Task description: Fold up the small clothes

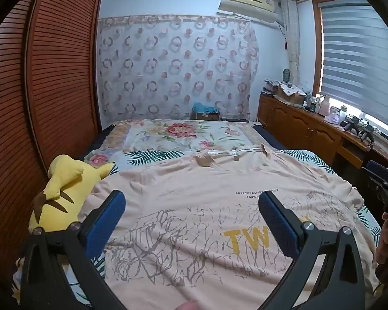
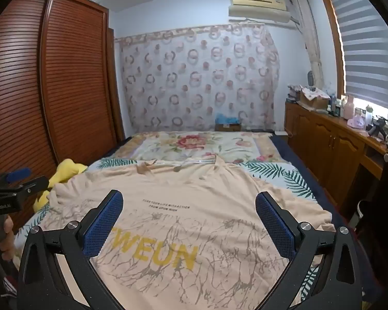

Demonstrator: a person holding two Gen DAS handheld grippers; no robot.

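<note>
At the bottom of each wrist view a gripper is seen with its blue-padded fingers spread wide and nothing between them: the left gripper (image 1: 191, 206) and the right gripper (image 2: 188, 205) are both released and hang above the cloth. Under them, across the lower and middle part of both frames, a peach T-shirt (image 1: 194, 180) is laid flat and print-side up on the bed (image 2: 284, 178), its collar toward the far end. The shirt is judged light, soft and limp; it is likely to sag and crease when lifted, so hold is best taken at a sleeve edge or hem corner, one side for each gripper. At the left edge a yellow plush toy (image 1: 64, 180) is seen just beside the shirt. Farther off, a floral blanket (image 1: 178, 134) is spread, and a patterned curtain (image 2: 199, 77) hangs behind.
</note>
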